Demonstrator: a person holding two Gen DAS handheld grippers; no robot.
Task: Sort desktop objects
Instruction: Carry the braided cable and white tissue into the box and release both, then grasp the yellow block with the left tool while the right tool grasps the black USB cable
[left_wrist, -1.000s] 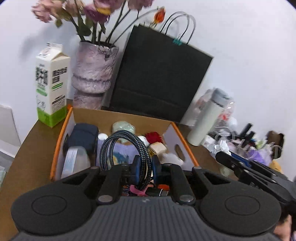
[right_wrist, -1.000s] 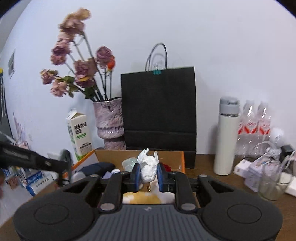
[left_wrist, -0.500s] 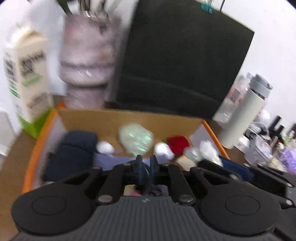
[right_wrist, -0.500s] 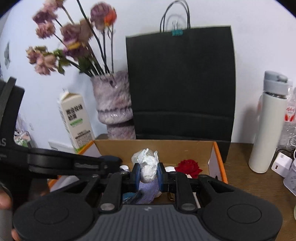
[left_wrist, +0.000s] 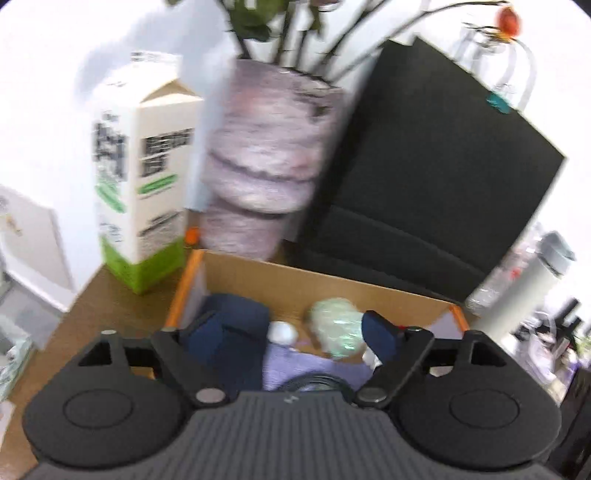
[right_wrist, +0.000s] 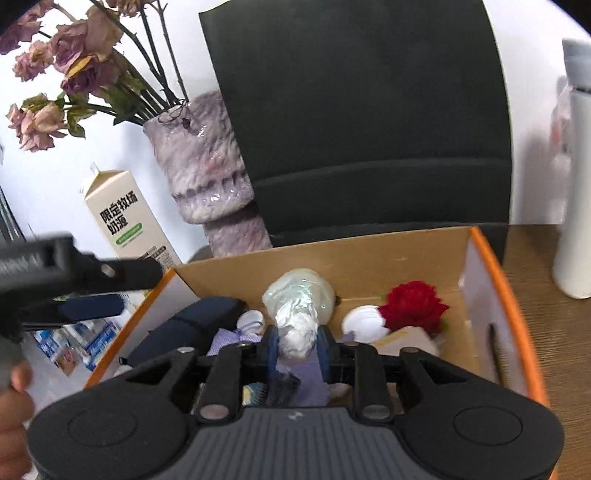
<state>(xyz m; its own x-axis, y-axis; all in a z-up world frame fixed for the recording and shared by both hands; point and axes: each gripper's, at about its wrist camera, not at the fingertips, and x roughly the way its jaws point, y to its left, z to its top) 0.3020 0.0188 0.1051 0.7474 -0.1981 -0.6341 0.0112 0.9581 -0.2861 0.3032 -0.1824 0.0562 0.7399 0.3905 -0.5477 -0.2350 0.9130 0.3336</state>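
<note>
Now both grippers hang over the box (right_wrist: 491, 258), the right gripper (right_wrist: 295, 345) opening with the white wad (right_wrist: 297, 328) upright between its pads, straight above the clutter, while the left gripper (left_wrist: 295, 334) spreads empty above the cable (left_wrist: 314, 382)

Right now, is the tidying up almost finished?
Partly. The cardboard box already holds a red flower, a dark blue case and more. The left gripper is opening over the box, nothing between its jaws. The right gripper is opening around a white paper wad. Clutter beside the box remains.
</note>
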